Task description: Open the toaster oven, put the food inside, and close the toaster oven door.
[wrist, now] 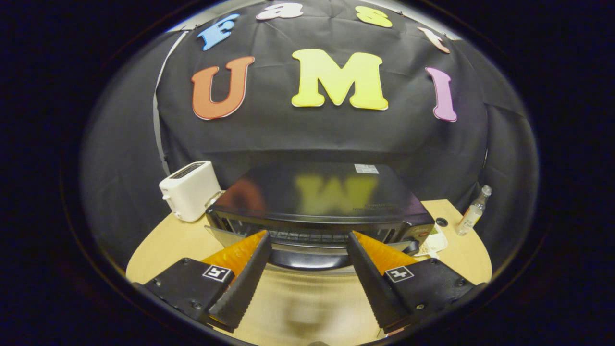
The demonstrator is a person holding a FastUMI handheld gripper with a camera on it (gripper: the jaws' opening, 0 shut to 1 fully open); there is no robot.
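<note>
Two fingers (pixel 262 245) spread wide, holding nothing, with the toaster oven's handle (pixel 307 259) lying between their tips.

We cannot see into the black glossy toaster oven (pixel 317 197): its door (pixel 307 283) hangs open, but the spread fingers (pixel 240 283) of the claw (pixel 307 240) cover both ends of the opening, and only a dim strip of wire rack shows between them. The door's glass is a smear of reflection. The label on the oven's top is too small for us to read. The oven hides part of a pale flat item (pixel 435 242) at its right corner. The small clear bottle (pixel 473 211) on the light wooden worktop (pixel 158 245) is too small to identify its contents.
</note>
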